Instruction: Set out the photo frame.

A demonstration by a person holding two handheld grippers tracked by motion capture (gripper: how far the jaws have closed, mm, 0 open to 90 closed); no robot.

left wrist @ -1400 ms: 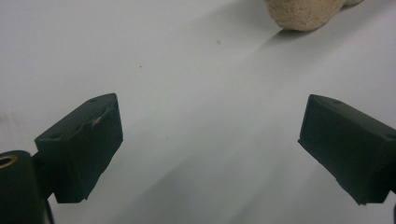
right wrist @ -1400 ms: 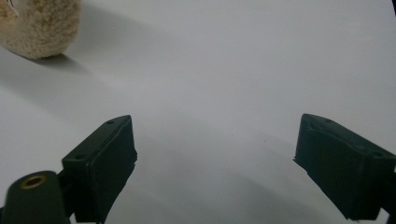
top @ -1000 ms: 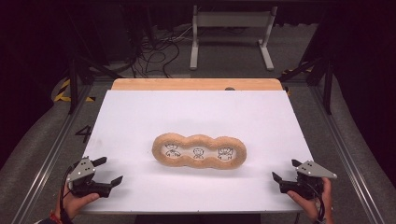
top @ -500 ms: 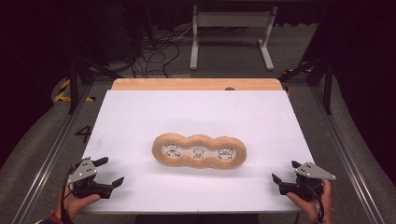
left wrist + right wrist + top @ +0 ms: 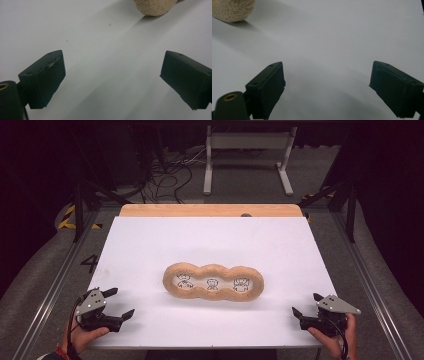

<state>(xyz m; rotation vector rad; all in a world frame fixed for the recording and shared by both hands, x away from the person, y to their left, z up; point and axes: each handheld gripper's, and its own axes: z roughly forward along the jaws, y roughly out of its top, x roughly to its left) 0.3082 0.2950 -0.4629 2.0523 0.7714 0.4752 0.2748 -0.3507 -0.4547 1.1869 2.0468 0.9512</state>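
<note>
A tan, fuzzy three-lobed piece (image 5: 213,282) lies flat at the middle of the white table top (image 5: 210,240); each of its three hollows shows a small black drawing. My left gripper (image 5: 119,303) rests near the front left corner, open and holding nothing, and in its own view one rounded end of the tan piece (image 5: 155,6) lies far ahead of the left gripper (image 5: 112,80). At the front right corner my right gripper (image 5: 306,305) is open and holds nothing. In the right gripper view, the tan piece's other end (image 5: 233,10) sits beyond the right gripper (image 5: 327,85).
A wooden board edge (image 5: 210,210) runs along the table's far side. Beyond it stand a white metal frame (image 5: 247,155) and loose cables (image 5: 165,170) on the dark floor. Metal rails (image 5: 365,275) flank the table.
My left gripper has slid a little nearer the table's front edge. The right gripper and the tan piece have barely moved.
</note>
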